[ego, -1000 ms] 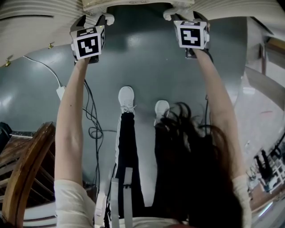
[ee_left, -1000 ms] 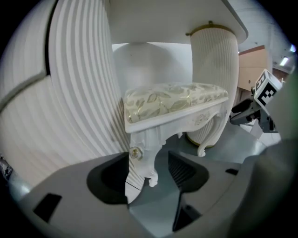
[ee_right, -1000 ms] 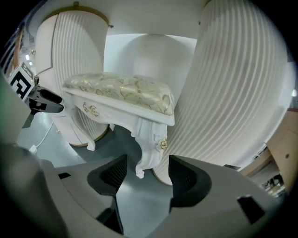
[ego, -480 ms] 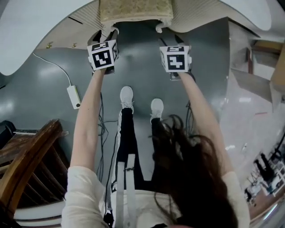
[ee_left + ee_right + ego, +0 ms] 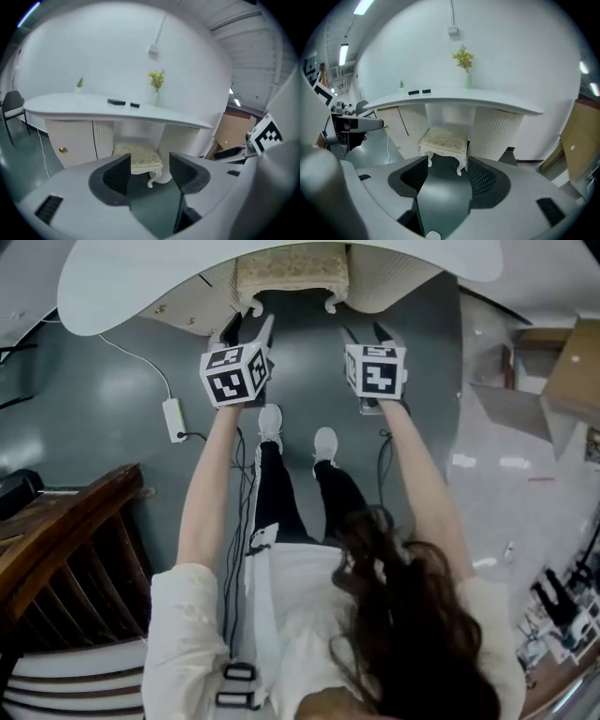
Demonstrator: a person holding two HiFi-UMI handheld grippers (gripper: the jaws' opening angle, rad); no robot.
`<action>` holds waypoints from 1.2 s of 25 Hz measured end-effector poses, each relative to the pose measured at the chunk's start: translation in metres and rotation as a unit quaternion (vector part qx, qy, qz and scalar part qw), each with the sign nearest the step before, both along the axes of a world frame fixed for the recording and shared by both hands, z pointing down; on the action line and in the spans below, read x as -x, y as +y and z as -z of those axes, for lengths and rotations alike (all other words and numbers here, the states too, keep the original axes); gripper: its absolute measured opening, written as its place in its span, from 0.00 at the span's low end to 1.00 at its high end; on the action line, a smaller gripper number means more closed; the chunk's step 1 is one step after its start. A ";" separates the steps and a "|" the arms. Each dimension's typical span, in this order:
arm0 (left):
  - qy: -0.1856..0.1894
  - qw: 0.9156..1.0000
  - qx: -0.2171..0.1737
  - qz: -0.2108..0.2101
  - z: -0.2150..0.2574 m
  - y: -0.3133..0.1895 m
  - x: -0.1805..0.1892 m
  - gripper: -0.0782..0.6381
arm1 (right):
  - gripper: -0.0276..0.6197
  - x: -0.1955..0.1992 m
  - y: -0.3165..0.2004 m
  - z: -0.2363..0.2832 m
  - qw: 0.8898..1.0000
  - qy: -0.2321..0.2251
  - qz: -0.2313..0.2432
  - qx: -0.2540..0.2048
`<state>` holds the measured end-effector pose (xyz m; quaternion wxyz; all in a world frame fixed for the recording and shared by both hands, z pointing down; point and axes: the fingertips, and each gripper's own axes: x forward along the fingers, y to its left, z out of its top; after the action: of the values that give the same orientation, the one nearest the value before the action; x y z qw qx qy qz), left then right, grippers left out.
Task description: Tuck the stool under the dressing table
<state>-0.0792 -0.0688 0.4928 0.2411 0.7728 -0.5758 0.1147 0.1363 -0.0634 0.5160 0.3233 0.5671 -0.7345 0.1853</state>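
Grey floor [image 5: 122, 381]: fills the head view beneath all else.

White worktop [image 5: 141, 277], a dressing table with a curved front rim, runs across the top of the head view. In the gripper views it rests on ribbed white pedestals to either side of an open knee space [image 5: 454, 104] [image 5: 93, 105].

The person stands facing the worktop, both arms stretched forward, white shoes [image 5: 270, 418] on the floor short of it.

Dark wooden furniture [image 5: 66, 540] stands at the person's left, well apart from the worktop.

Stool [image 5: 291, 273]: cream cushioned seat on white curved legs. It stands in the knee space under the worktop, between the pedestals [image 5: 444, 138] [image 5: 138, 154]. From above, its front edge and two front legs show just forward of the rim.

Left tool [image 5: 246, 329]: held above the floor, pointing at the stool, well short of it. Its jaws stand apart with nothing between them [image 5: 150, 161].

Right tool [image 5: 367, 334]: level with the left one and beside it. Its jaws likewise stand apart and hold nothing, with the stool seen beyond the gap [image 5: 447, 164].

Power strip [image 5: 174, 418]: lies on the floor left of the left tool, its white cable running off toward the wall.

Vase of yellow flowers [image 5: 465, 65] stands on the worktop near the wall. Further left there are two flat dark items [image 5: 117, 101] and a small green plant [image 5: 79, 83].
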 end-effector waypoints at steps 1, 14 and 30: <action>-0.002 1.000 -0.013 -0.005 0.021 0.010 -0.006 0.46 | 0.44 -0.004 0.007 0.014 1.000 0.004 0.003 -0.011; 0.036 0.985 -0.171 -0.013 0.205 0.121 -0.064 0.45 | 0.44 -0.031 0.124 0.180 0.987 -0.085 0.013 -0.136; -0.046 0.978 -0.197 0.044 0.232 0.200 -0.102 0.12 | 0.06 -0.042 0.166 0.220 0.965 -0.135 0.043 -0.220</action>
<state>0.0231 0.1317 0.2605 0.0623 0.7729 -0.6310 0.0243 0.1781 0.1028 0.2960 0.0963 0.5618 -0.8178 0.0796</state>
